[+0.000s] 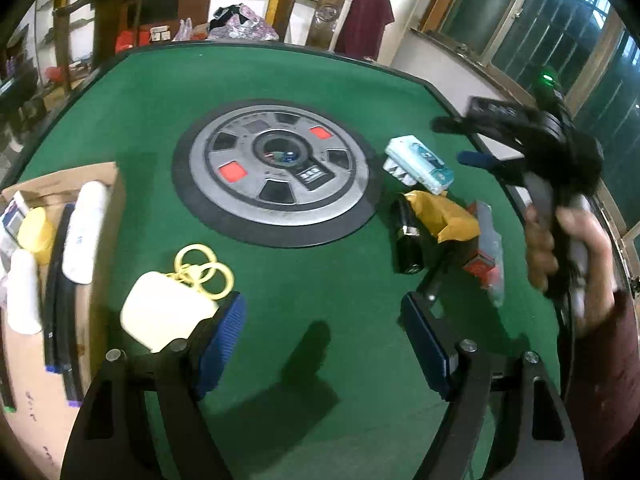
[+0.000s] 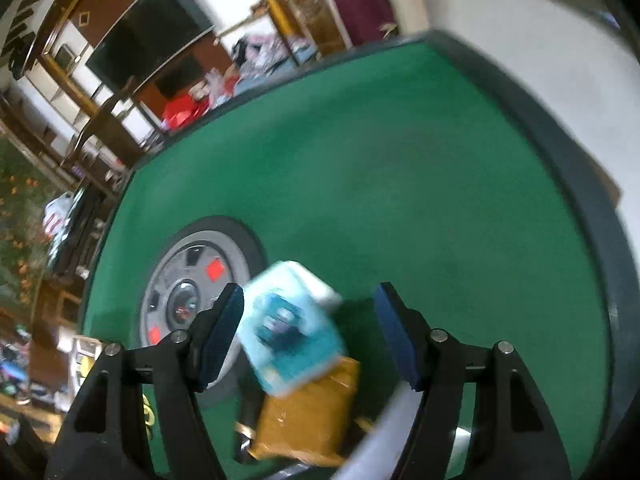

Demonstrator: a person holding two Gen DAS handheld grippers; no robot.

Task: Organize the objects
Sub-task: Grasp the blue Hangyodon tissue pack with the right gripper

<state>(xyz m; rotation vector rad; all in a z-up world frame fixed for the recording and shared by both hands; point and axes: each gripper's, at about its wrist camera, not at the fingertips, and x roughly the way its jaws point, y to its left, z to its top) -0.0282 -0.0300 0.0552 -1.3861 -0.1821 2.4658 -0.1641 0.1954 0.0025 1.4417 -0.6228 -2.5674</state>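
Blue-padded left gripper (image 1: 322,344): jaws wide, empty, over green felt. Right gripper (image 2: 308,336): jaws wide, straddling the pale blue packet (image 2: 292,328), not gripping. Cardboard box (image 1: 80,184): tubes and pens already stowed. Outstanding, apparently: white case (image 1: 164,312) beside box, yellow pouch (image 1: 444,216), black bottle (image 1: 408,244).

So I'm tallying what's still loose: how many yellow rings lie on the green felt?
3 yellow rings, linked in a cluster beside the cream pouch, near the cardboard box. The pouch may hide more.
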